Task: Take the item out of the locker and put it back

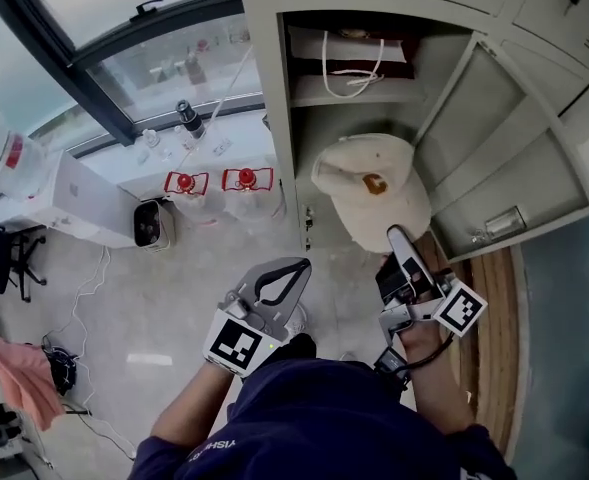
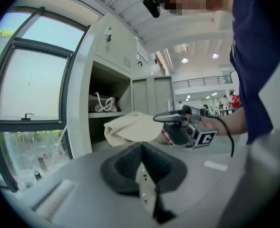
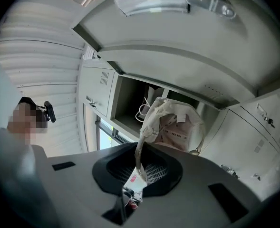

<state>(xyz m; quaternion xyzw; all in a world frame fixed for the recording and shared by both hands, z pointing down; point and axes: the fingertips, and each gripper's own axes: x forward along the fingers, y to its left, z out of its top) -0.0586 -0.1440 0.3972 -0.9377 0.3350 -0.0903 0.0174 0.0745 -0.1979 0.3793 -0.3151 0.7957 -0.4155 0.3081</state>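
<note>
The right gripper [image 1: 396,236] clamps the cap [image 1: 369,188] by its edge, just outside the open locker [image 1: 270,88]; the left gripper [image 1: 296,268] hangs closed, empty

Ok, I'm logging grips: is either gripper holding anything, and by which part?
The right gripper pinches the cap by its edge; the left gripper holds nothing.

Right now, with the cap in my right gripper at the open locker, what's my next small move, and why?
Probably ease the right gripper forward to carry the cap into the lower compartment before opening. Its jaws are shut on the cap's edge, the door stands open, and the cap hangs at the opening.
</note>
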